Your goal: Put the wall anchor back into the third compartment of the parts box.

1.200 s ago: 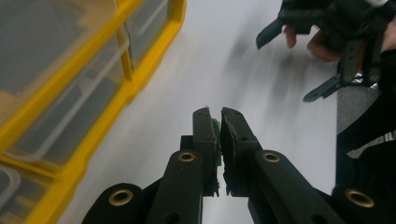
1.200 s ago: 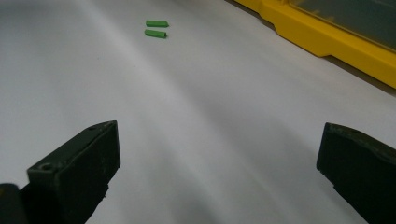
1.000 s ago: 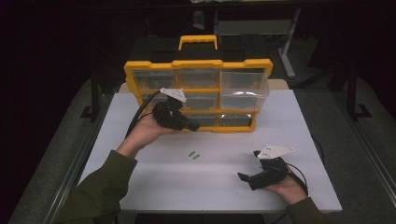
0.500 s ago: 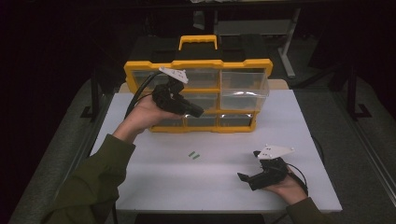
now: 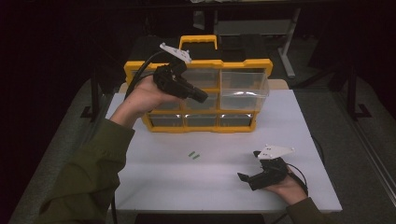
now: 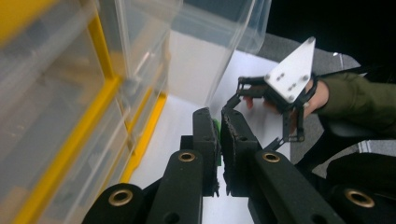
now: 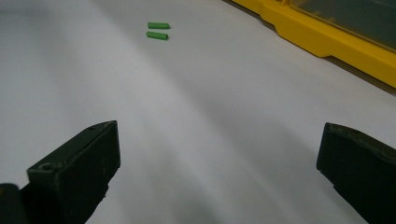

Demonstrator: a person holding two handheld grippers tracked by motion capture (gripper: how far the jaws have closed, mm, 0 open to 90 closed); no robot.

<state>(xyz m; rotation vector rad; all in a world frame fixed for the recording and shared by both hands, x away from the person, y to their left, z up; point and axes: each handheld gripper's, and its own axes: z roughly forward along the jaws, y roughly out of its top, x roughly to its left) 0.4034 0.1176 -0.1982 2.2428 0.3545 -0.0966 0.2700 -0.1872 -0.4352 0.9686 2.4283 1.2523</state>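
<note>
A yellow organizer [image 5: 201, 65] with clear drawers stands upright at the back of the white table [image 5: 163, 186]. Its right middle drawer [image 5: 244, 88] is pulled out; the same clear drawer [image 6: 210, 51] hangs just above and ahead of the left jaws. My left gripper [image 5: 200, 96] is raised in front of the organizer's middle drawers. In the left gripper view, my left gripper [image 6: 218, 116] is shut on a small green piece [image 6: 216, 126]. Two more green pieces [image 5: 194, 154] lie on the table, and the right gripper view has the green pieces [image 7: 158, 31] far ahead. My right gripper [image 5: 246, 179] rests open on the table.
The organizer's yellow base [image 7: 327, 42] runs along the right gripper view's upper right. A black handle area with a yellow grip [image 5: 198, 39] tops the organizer. Dark floor and a metal stand [image 5: 289, 51] lie beyond the table.
My left gripper has risen from low in front of the organizer's bottom drawers, up and to the right, to its middle drawers. The right gripper has stayed put.
</note>
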